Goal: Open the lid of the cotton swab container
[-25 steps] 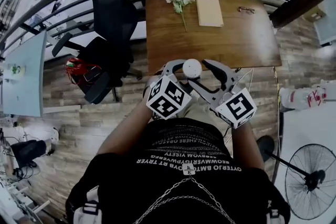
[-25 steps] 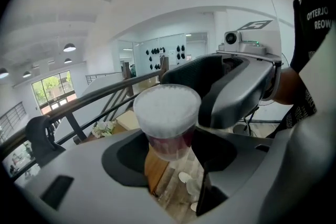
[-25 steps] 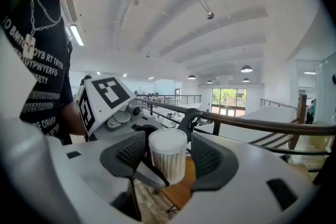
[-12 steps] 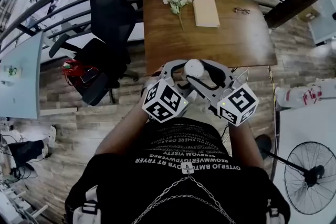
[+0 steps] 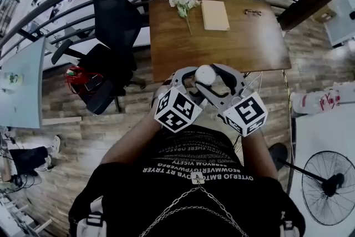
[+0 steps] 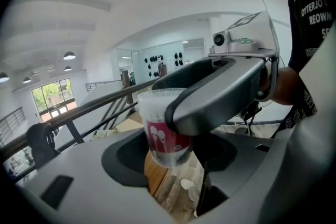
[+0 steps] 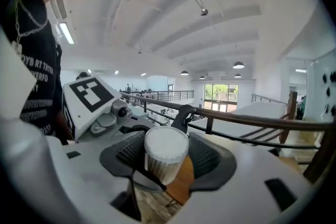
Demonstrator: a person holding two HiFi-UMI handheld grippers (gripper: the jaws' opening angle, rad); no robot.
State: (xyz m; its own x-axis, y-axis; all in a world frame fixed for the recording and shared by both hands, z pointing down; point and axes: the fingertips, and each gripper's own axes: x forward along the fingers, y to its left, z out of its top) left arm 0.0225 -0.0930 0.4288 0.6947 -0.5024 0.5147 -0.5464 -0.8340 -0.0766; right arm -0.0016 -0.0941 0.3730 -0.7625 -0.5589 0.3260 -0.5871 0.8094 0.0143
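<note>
**Position.** Found the small clear plastic cotton swab container with the pink label raised in the air. Located it at 6 o'clock of the brown wooden table in the head view, clear of the tabletop. Clamped at the labelled body by the left gripper, reaching in from 7 o'clock. Bracketed at the upper end by the right gripper, reaching in from 4 o'clock. Spread wide at the jaws, with the round white lid standing between the pads and no squeeze on it evident.

**Progress.** Judged as early.
- Lifted and steadied the container: done.
- Found the lid seated on the rim, with no gap seen: not yet opened.
- Left to do, by estimate: closing on the lid, then working it off against the left gripper's hold on the body.

**Changes against the earlier frames.**
- Just opened further at the right jaws, with the lid end between them.
- Kept the container and both grippers in nearly the same place, drifted slightly toward 12 o'clock in the head view.
- Noted no change in the lid's seating.
</note>
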